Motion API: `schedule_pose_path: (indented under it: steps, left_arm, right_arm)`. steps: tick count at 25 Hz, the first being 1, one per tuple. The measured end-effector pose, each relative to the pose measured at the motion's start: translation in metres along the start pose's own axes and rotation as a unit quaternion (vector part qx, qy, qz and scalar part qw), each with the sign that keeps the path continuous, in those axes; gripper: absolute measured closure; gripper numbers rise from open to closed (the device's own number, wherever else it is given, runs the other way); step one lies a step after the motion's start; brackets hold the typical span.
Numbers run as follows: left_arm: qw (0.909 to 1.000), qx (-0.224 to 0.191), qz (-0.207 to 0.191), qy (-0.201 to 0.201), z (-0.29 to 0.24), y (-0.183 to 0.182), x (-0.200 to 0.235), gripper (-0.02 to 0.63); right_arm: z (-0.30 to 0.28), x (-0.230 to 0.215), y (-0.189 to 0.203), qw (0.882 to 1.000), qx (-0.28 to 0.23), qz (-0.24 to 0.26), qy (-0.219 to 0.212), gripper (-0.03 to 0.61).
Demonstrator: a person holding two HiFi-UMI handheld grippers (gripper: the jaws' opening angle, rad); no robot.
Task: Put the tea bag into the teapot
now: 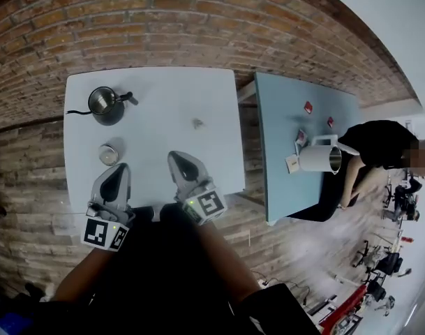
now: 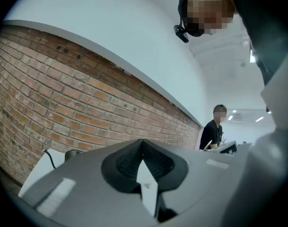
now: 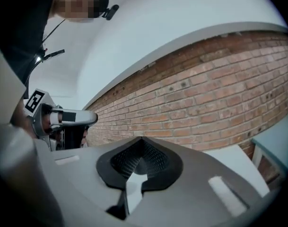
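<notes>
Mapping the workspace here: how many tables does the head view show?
2. The white table holding the teapot is at centre left; the pale blue table stands to its right, beside a person. Others may be hidden.

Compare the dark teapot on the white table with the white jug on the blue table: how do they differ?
The teapot is dark and metallic, while the jug is white. The teapot stands on the white table, and the jug stands on the blue table to its right. The jug looks taller and the teapot squatter. Both have a handle and an open top with no lid on.
</notes>
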State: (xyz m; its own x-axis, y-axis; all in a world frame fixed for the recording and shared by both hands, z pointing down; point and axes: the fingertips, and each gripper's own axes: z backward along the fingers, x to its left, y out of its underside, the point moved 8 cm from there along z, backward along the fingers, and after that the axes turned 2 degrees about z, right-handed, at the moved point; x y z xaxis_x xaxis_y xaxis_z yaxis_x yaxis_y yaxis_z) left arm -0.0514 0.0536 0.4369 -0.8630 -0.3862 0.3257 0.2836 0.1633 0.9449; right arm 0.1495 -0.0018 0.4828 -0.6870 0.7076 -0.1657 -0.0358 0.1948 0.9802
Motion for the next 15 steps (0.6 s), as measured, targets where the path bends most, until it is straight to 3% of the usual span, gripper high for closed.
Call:
schedule_pose_path:
  steps: [4,8,15]
  left_arm:
    - [0.9998,-0.012,-0.014,-0.006,-0.022,-0.002,-0.015,0.615]
    - [0.9993,-0.022,-0.029,-0.008,-0.050,-0.003,-0.037,0.615]
    - [0.9976,-0.040,-0.052,-0.021,-0.071,-0.004,-0.066,0.615]
  right_arm:
    - [0.023,-0.012,-0.032,0.998,-0.040,0.016,0.047,0.575]
    - [0.051,-0.035,-0.052,0.995,-0.048,0.022,0.081,0.575]
    - [0.070,-0.067,-0.051,0.995,-0.030,0.055,0.077,0.575]
